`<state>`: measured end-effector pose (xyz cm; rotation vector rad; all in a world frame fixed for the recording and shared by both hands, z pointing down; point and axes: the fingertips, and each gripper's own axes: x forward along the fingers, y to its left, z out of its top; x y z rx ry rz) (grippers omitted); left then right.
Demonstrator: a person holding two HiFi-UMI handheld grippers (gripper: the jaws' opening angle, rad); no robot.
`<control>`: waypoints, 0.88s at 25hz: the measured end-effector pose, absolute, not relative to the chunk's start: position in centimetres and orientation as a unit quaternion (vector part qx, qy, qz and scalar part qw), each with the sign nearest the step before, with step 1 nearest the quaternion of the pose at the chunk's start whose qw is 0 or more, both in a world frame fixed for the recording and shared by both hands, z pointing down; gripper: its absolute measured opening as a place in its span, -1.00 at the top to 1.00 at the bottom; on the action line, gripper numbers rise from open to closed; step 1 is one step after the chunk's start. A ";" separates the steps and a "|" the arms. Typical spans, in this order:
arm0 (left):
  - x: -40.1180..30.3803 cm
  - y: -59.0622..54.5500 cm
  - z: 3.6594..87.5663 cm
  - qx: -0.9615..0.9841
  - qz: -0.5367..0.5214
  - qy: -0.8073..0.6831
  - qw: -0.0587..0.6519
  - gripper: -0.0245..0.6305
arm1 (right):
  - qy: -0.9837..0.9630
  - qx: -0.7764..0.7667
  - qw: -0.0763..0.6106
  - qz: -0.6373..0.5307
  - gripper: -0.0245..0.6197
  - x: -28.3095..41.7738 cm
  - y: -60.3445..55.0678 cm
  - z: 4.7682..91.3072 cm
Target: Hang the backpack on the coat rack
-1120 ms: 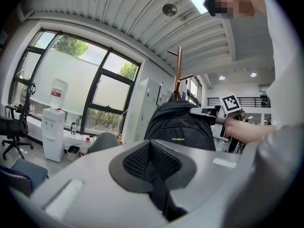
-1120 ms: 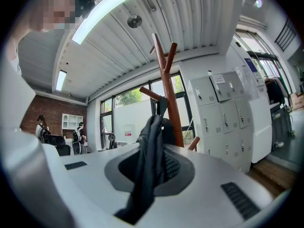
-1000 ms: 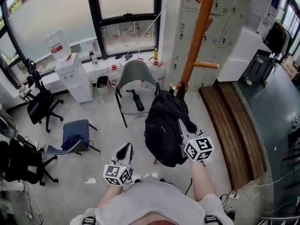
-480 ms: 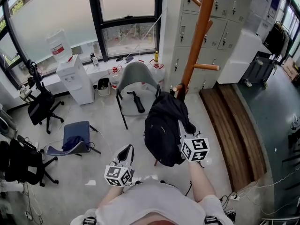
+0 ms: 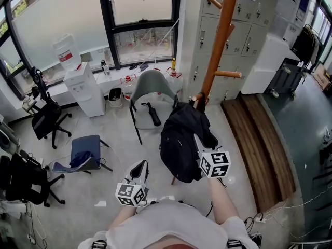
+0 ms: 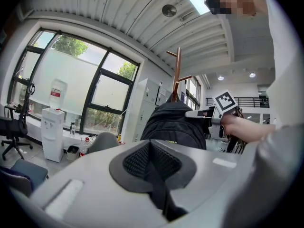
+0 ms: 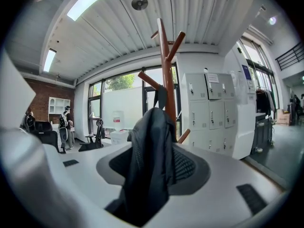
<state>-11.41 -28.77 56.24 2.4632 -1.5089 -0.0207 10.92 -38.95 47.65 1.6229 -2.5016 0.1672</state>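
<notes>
Beside wooden coat rack: bulky black fabric backpack.

A grey chair holding a black umbrella stands near a white water dispenser

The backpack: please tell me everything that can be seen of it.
The backpack is black, of soft fabric, bulging and upright. Its top loop seems hooked on a low peg of the wooden coat rack. One dark strap lies between the jaws of the right gripper, which have just been opening.
</notes>
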 end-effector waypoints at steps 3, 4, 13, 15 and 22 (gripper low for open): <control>-11.3 -28.7 56.1 0.847 -0.007 -0.516 0.125 0.89 | -0.830 0.548 0.085 0.054 0.31 11.3 -38.5 47.4; -11.3 -28.8 56.1 0.848 -0.007 -0.516 0.125 0.89 | -0.828 0.551 0.087 0.050 0.29 11.5 -38.3 47.3; -11.0 -28.1 56.0 0.854 -0.006 -0.507 0.120 0.89 | -0.821 0.568 0.052 0.030 0.24 12.7 -34.5 45.2; -10.7 -28.0 56.0 0.855 -0.005 -0.504 0.119 0.89 | -0.821 0.569 0.049 0.028 0.24 12.4 -33.5 45.6; -10.2 -27.5 55.9 0.859 -0.005 -0.498 0.116 0.89 | -0.828 0.558 0.037 0.037 0.60 10.1 -30.0 48.8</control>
